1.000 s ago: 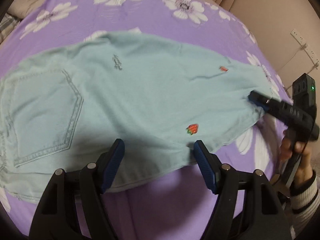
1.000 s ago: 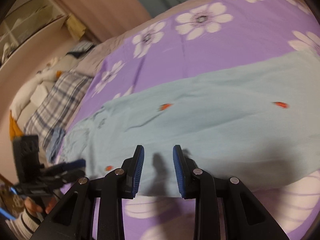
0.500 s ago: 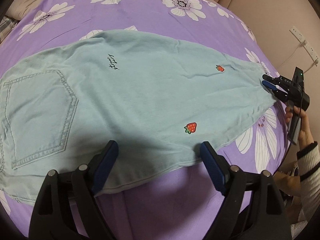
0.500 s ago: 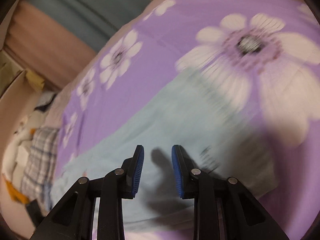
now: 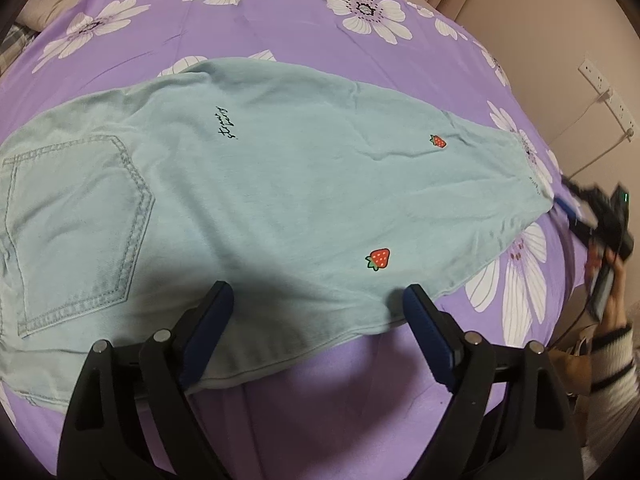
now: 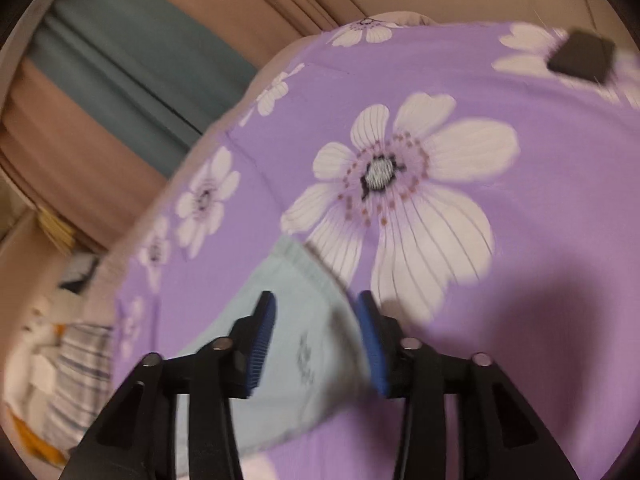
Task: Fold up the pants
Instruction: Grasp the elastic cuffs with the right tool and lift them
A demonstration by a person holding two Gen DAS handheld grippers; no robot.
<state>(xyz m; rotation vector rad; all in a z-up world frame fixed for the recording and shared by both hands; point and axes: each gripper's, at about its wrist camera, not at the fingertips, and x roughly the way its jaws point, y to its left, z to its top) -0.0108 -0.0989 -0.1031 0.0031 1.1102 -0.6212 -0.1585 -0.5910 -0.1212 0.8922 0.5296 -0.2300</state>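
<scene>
Now the pale mint-green denim pants (image 5: 260,200) lie flat on the bed, on the purple bedsheet with white flowers (image 5: 280,28). They look folded once lengthwise, one leg over the other. Back pocket (image 5: 76,224) and waist sit at the left of the left wrist view, hems at the right.

Changes since a second ago:
- Left hand-held gripper (image 5: 316,304): jaws have just been opening and now stand wide apart over the near long edge of the pants. Cloth lies under and between the blue pads (image 5: 212,312), but they don't pinch it. It hasn't shifted along that edge.
- Right hand-held gripper (image 6: 316,316): a second ago it was over the near edge at mid-leg; it has swept out to the hem end. Its jaws have just been opening too and now stand partly apart, with the hem corner of the pants (image 6: 296,304) between the pads, not clamped. Its frame is motion-blurred, so contact there is uncertain.
- In the left wrist view the right hand-held gripper (image 5: 568,208) shows just off the hem, with the hand and striped sleeve (image 5: 612,360) behind it.

My read: the lengthwise fold is done and released. The right side is lining up to grab the hem for the crosswise fold toward the waist. The grip isn't made yet.
</scene>
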